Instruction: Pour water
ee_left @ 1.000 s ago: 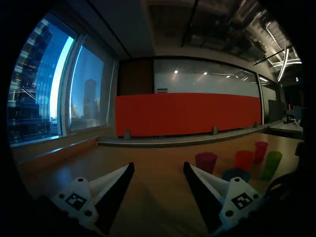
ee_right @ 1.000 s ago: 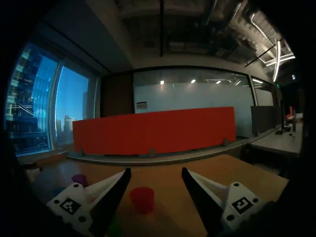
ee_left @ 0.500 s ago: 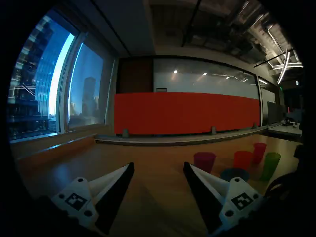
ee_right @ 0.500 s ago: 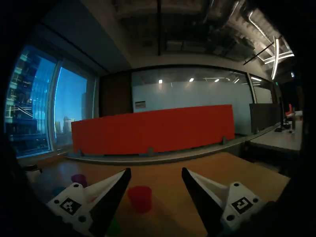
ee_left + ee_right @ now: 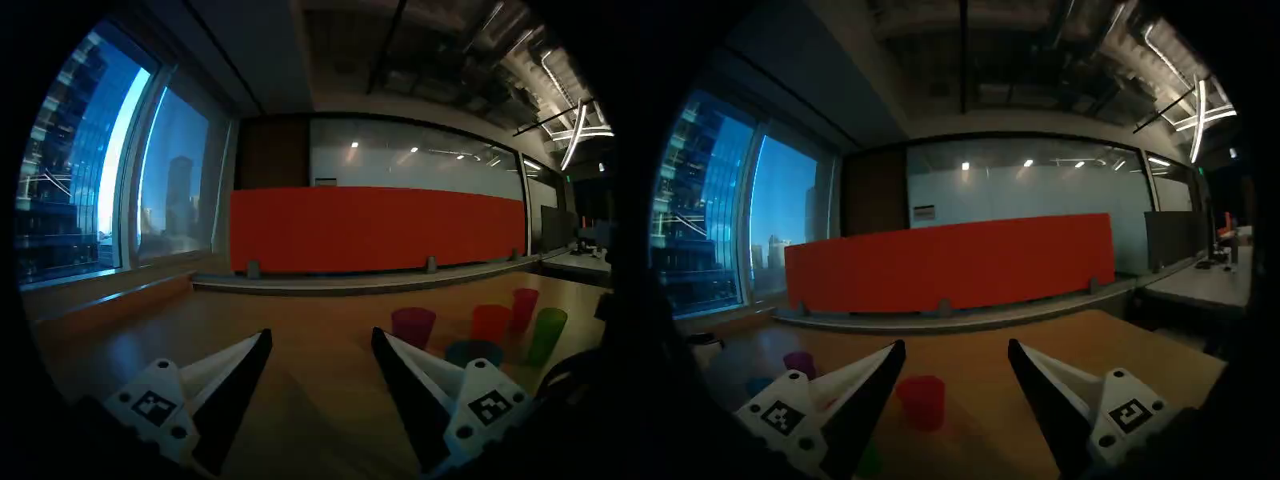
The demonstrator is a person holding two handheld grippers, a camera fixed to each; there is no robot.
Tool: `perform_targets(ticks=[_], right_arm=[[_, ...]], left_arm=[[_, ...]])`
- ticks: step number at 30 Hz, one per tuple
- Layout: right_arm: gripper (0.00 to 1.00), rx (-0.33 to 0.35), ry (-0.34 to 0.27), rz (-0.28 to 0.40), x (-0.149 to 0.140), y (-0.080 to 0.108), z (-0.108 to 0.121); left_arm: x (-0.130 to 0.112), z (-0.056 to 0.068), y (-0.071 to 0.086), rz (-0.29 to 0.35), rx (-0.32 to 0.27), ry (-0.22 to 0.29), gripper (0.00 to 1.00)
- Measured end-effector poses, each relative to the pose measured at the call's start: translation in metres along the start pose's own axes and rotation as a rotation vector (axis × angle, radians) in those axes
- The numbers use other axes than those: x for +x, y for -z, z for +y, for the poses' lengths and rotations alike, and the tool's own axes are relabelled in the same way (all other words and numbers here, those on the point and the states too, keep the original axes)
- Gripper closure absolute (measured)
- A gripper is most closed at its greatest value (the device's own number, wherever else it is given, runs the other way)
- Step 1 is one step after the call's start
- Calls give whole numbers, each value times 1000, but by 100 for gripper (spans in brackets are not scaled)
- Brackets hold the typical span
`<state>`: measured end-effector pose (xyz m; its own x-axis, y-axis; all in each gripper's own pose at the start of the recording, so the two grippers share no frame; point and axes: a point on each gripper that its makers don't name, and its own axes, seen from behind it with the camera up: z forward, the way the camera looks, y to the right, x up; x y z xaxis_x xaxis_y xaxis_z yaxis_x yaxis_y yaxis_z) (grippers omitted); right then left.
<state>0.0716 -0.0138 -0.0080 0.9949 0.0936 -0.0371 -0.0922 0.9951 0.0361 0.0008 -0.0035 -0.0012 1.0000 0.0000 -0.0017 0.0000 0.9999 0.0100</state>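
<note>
Window (image 5: 104, 184): left of the frame, dusk outside, so the light is dim.
Left gripper (image 5: 321, 332): fingers spread wide and holding nothing, over the bare counter (image 5: 320, 392).
Cups: lower right of the left gripper view, clustered on the counter: purple cup (image 5: 414, 324), blue cup (image 5: 474, 352), orange cup (image 5: 490, 322), pink cup (image 5: 524, 308), green cup (image 5: 548, 334).
Right gripper (image 5: 956, 344): fingers wide apart and empty; a red cup (image 5: 922, 400) stands lower centre, farther off between them.
Water: too dark to tell which cup holds any.
Handling: probably thin, light plastic that squashes or tips easily; grip mid-wall, gently.
</note>
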Motion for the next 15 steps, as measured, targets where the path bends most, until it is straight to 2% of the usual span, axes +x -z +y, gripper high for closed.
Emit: perform_targets(ticks=[15], right_arm=[[1,-11,32,15,-5,7,6]], left_arm=[[0,0,-1,-1,0,-1,8]])
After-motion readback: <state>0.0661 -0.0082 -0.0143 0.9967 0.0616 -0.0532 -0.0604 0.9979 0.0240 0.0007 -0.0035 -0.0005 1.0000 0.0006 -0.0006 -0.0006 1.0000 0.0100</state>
